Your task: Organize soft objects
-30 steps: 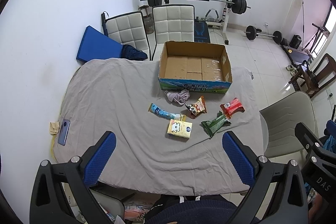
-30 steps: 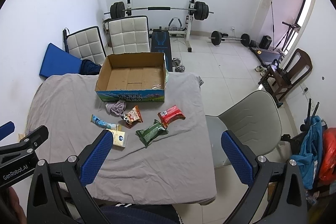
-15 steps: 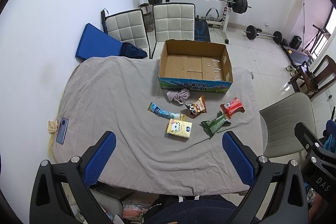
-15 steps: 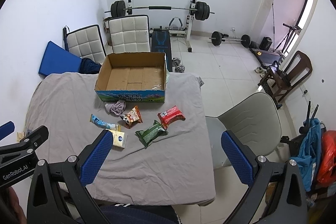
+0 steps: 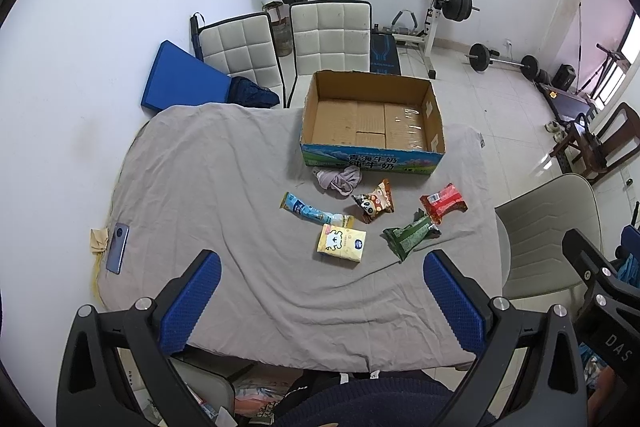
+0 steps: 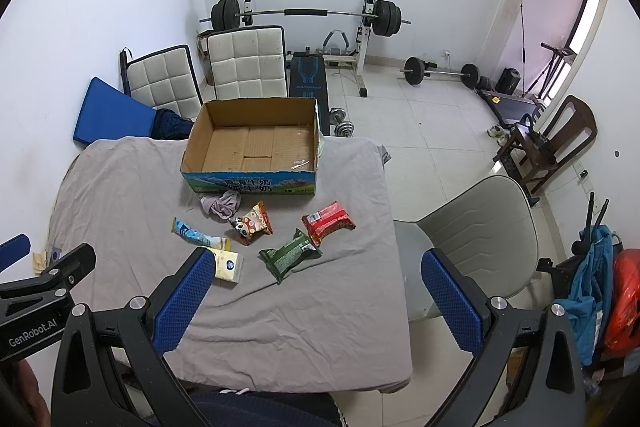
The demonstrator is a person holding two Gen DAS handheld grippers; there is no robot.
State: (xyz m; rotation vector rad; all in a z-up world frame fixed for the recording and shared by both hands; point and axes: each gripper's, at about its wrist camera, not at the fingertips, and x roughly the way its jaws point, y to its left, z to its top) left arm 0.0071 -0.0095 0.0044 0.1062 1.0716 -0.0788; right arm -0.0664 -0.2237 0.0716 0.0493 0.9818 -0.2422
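An empty cardboard box (image 5: 372, 119) (image 6: 256, 147) stands at the far side of a grey-clothed table (image 5: 200, 187). In front of it lie a crumpled pinkish cloth (image 5: 338, 177) (image 6: 222, 204), a blue tube pack (image 5: 308, 212), an orange snack bag (image 5: 374, 202), a red packet (image 5: 443, 202) (image 6: 329, 220), a green packet (image 5: 409, 238) (image 6: 290, 254) and a yellow tissue pack (image 5: 341, 242). My left gripper (image 5: 320, 301) is open and empty, high above the near table edge. My right gripper (image 6: 316, 297) is open and empty, likewise raised.
A phone (image 5: 117, 247) lies at the table's left edge. A grey chair (image 6: 476, 239) stands right of the table, two white chairs (image 5: 288, 43) and a blue mat (image 5: 180, 83) behind it. A barbell rack (image 6: 304, 15) is at the back wall.
Both views have shifted slightly; the table scene sits a little lower and farther. Nothing on the table has moved and both grippers stay open.
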